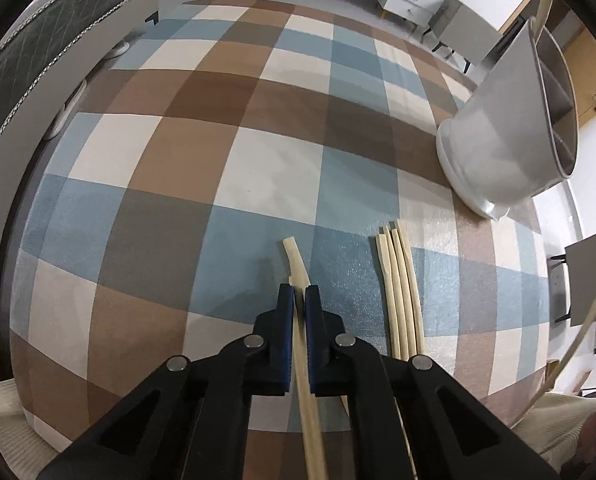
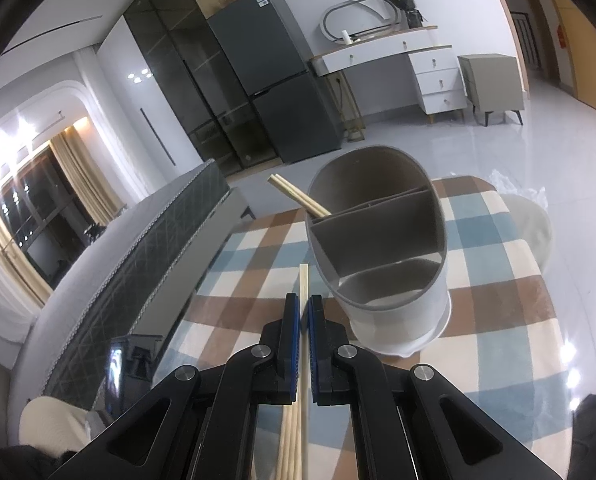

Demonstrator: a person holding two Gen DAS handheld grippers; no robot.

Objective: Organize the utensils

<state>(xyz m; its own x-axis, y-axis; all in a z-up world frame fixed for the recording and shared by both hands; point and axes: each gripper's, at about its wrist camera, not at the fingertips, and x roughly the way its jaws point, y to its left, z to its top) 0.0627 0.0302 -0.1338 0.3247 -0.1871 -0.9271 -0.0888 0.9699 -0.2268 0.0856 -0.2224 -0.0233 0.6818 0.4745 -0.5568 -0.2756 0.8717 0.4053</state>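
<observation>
Left claw point(image 1: 299, 300) clamped on chopstick point(image 1: 295, 264), spare sticks point(image 1: 398, 280) nearby, short of holder point(image 2: 378, 248). Right claw point(image 2: 302, 310) pinching another chopstick point(image 2: 304, 280) beside holder. Best tip upright before dropping into compartment.

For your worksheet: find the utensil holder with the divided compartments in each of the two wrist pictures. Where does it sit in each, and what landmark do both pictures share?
Left wrist view: the utensil holder stands at the right edge, on the table's far right part.
Right wrist view: the utensil holder sits just right of centre, beyond the gripper fingertips, chopsticks leaning in its far compartment.
Shared landmark: the checked tablecloth.
</observation>
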